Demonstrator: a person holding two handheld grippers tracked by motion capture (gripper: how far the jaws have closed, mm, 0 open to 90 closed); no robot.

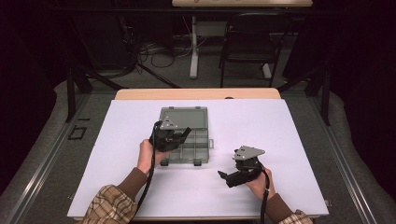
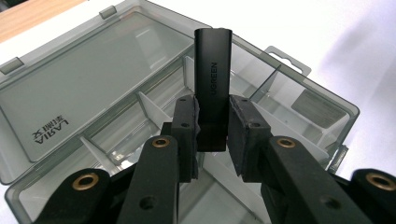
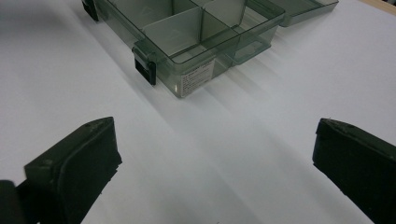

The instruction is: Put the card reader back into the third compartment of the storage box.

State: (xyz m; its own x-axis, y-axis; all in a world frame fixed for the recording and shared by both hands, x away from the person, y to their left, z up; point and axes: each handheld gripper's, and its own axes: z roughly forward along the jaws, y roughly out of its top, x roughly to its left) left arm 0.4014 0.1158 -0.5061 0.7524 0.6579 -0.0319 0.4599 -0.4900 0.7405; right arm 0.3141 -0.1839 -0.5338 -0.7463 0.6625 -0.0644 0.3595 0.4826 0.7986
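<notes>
Left gripper (image 2: 212, 135) clamped on black UGREEN adapter (image 2: 213, 79) above open smoky compartment box (image 2: 93, 70), right gripper (image 3: 215, 154) spread wide over white tabletop (image 3: 224, 140)

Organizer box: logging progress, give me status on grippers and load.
Left gripper shut on black adapter, over open organizer box. Right gripper open, holding nothing. Nothing in the way.

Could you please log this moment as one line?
left hand-held gripper: shut on black UGREEN adapter | above open organizer box | right hand-held gripper: open, empty
</notes>
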